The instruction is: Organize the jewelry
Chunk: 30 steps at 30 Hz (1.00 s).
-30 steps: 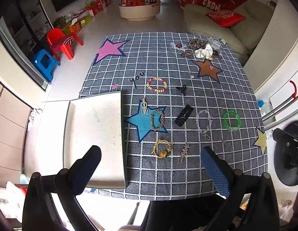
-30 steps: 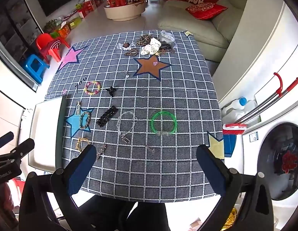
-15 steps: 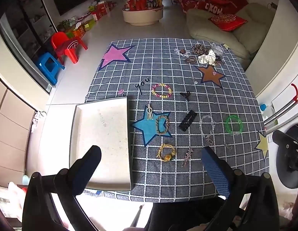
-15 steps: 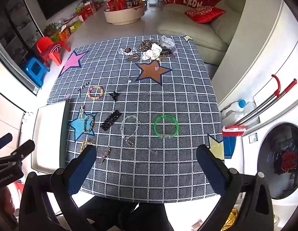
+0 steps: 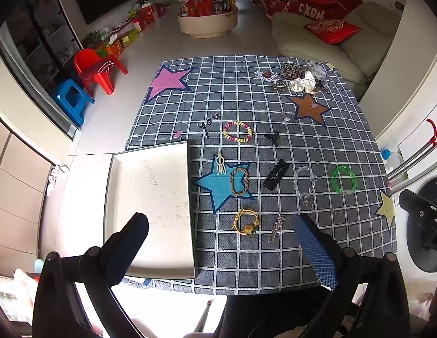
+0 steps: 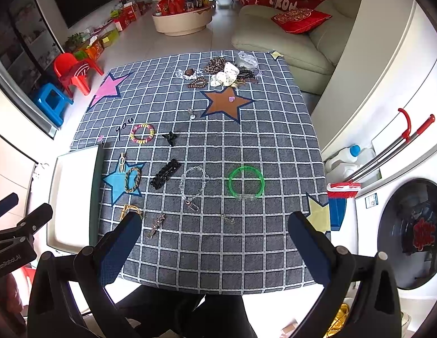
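Observation:
Jewelry lies spread over a grey checked cloth (image 5: 246,107). A green bangle (image 5: 333,180) (image 6: 244,196), a clear bead bracelet (image 5: 295,181) (image 6: 183,183), a black hair clip (image 5: 276,174) (image 6: 165,174), a braided bracelet (image 5: 232,181), a yellow bracelet (image 5: 245,226) and a silver hairpin (image 5: 276,227) are nearest. A white tray (image 5: 150,191) (image 6: 72,191) rests on the cloth's left edge. My left gripper (image 5: 221,225) hovers open above the near edge, over the tray's corner. My right gripper (image 6: 214,222) hangs open on the right side, holding nothing.
A colourful bead bracelet (image 5: 227,138), a black claw clip (image 5: 272,137) and a heap of scrunchies and beads (image 5: 297,80) lie farther back. A washing machine (image 6: 410,233), a mop (image 6: 387,152) and a bottle (image 6: 351,155) flank the right. A sofa (image 6: 289,39) stands behind.
Both views have drawn back and tilted up a little, so more of the room shows. Nothing on the cloth has moved. Both grippers stay open.

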Motion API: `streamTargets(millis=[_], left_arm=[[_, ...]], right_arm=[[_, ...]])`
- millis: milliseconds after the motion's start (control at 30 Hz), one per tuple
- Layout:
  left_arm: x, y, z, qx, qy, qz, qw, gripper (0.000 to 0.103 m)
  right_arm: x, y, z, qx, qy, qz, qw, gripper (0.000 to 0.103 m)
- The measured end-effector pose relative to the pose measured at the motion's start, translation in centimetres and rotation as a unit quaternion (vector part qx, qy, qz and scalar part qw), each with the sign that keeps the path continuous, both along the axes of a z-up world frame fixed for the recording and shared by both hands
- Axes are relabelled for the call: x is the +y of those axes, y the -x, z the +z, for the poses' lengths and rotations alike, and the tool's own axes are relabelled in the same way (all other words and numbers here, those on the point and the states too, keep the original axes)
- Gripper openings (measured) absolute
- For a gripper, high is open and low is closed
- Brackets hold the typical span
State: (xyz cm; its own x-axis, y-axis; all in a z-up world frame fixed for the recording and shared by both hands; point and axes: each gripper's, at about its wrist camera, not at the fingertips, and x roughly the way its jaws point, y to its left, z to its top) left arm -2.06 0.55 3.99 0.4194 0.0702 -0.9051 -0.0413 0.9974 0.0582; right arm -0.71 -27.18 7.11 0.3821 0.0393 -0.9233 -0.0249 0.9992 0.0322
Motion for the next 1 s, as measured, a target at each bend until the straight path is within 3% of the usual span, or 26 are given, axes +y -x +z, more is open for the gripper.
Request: streamTargets(millis=[1000], left_arm=[[0.14,0.48,-0.14,0.000,-0.002,0.000,1.0000,0.103]], right_arm=[[0.27,0.33,0.38,-0.005,0.001,-0.001,1.000,0.103]])
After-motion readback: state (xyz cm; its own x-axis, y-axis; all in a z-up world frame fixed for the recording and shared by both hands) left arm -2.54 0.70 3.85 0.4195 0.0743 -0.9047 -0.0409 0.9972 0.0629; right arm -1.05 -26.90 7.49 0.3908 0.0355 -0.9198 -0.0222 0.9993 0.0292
